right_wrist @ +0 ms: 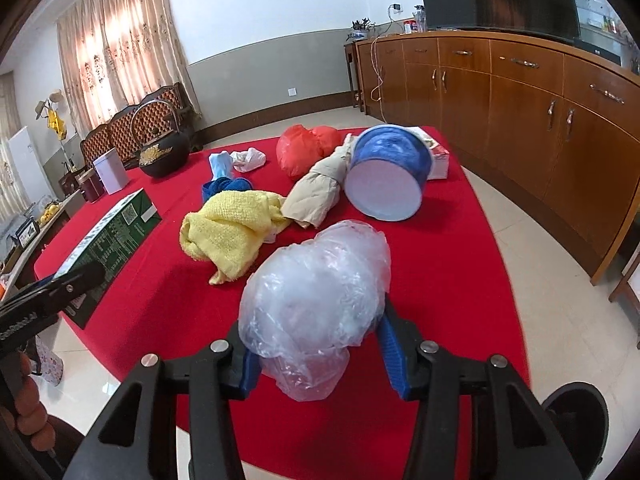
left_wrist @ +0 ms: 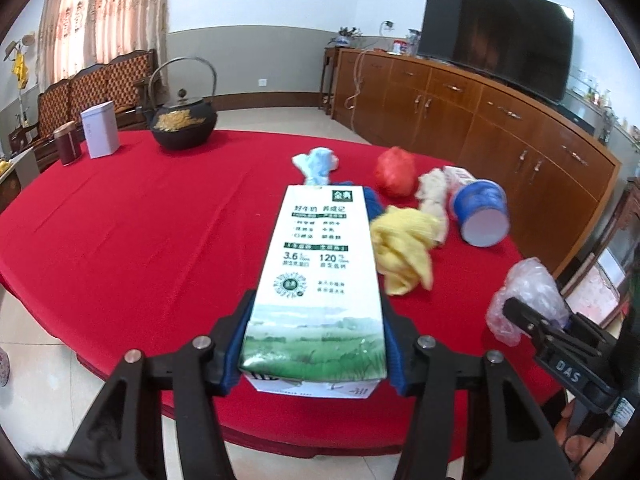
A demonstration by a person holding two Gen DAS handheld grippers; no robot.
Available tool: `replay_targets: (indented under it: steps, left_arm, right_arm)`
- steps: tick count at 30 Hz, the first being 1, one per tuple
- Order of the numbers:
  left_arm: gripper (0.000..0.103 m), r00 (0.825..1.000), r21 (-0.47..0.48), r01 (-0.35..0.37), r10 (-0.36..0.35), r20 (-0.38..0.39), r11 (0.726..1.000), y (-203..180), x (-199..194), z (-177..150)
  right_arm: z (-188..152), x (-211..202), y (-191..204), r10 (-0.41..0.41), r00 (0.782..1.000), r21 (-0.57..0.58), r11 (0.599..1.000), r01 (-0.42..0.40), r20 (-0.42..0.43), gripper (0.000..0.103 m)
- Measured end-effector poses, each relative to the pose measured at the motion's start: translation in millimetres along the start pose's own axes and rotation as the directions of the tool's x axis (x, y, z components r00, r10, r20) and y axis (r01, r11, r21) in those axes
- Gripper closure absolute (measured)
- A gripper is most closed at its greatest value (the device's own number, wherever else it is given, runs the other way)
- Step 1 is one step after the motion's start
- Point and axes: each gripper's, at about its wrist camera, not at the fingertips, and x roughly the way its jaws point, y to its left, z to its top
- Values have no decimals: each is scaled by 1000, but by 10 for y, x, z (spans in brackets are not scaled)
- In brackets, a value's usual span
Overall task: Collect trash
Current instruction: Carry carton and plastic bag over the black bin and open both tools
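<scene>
Both claws pinched trash above the red-clothed surface point(left_wrist: 140, 220).
Left claw point(left_wrist: 316, 344) clamped a tall white-and-green milk carton point(left_wrist: 320, 280) between its blue pads; right claw point(right_wrist: 320, 356) squeezed a crumpled clear plastic bag point(right_wrist: 320, 292). Ahead of right claw lay a yellow knitted cloth point(right_wrist: 232, 232), beige crumpled paper point(right_wrist: 320, 192), a tipped blue paper tub point(right_wrist: 388, 172), and a red plastic bag point(right_wrist: 304, 148).

tablecloth point(left_wrist: 140, 220) was plain red | carton point(left_wrist: 320, 264) white with a green meadow print at 6 o'clock | towel point(right_wrist: 228, 224) pale yellow | bag point(right_wrist: 316, 300) clear | tub point(right_wrist: 390, 176) blue, white base | teapot point(left_wrist: 182, 124) black with gold flowers at 11 o'clock
</scene>
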Motion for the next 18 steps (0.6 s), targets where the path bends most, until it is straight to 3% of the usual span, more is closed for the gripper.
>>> replay_targets:
  steps: [9, 18]
  left_arm:
    - [47, 997, 41, 76, -75, -13, 996, -420, -201, -181]
    - [47, 983, 108, 185, -182, -38, 977, -1006, -326, -310]
  right_arm:
    - [-129, -370, -309, -42, 999, 3, 999, 42, 24, 51]
    - [-357, -793, -836, -107, 993, 94, 990, 102, 46, 51]
